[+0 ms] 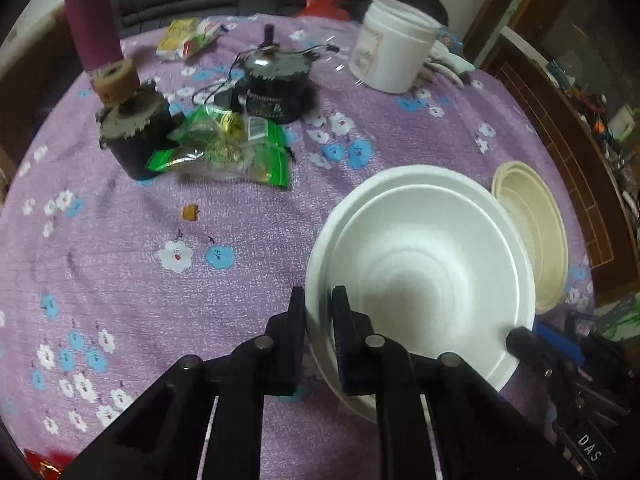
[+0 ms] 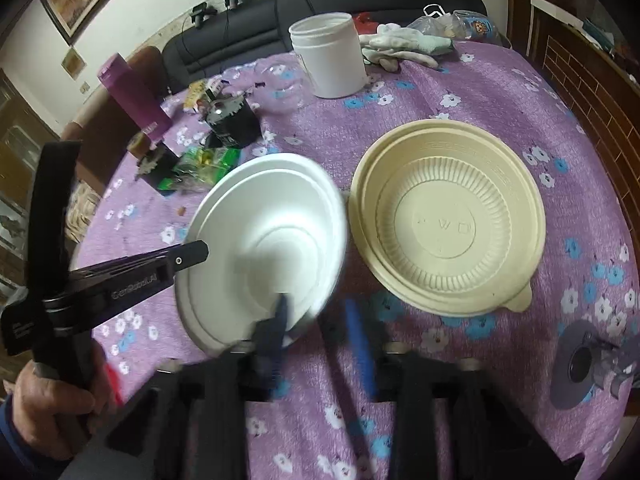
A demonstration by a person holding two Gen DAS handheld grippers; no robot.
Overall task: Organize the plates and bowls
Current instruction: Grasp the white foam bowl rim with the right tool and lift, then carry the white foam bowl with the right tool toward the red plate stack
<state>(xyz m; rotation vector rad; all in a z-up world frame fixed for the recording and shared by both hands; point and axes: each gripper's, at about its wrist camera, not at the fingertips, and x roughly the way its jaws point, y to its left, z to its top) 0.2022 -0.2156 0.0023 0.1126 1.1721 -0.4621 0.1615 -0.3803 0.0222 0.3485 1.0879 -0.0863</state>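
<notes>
A stack of white foam plates lies on the purple flowered tablecloth. My left gripper is shut on the stack's near left rim, one finger outside and one inside. In the right wrist view the white stack is blurred and the left gripper's finger meets its left rim. My right gripper is open, with its blue-padded left finger over the white rim and its right finger beside it. A stack of cream ribbed bowls sits just right of the white stack and also shows in the left wrist view.
A white plastic jar and gloves stand at the back. Black motor parts, green snack bags and a purple bottle crowd the far left. A grey part lies at the table's right edge.
</notes>
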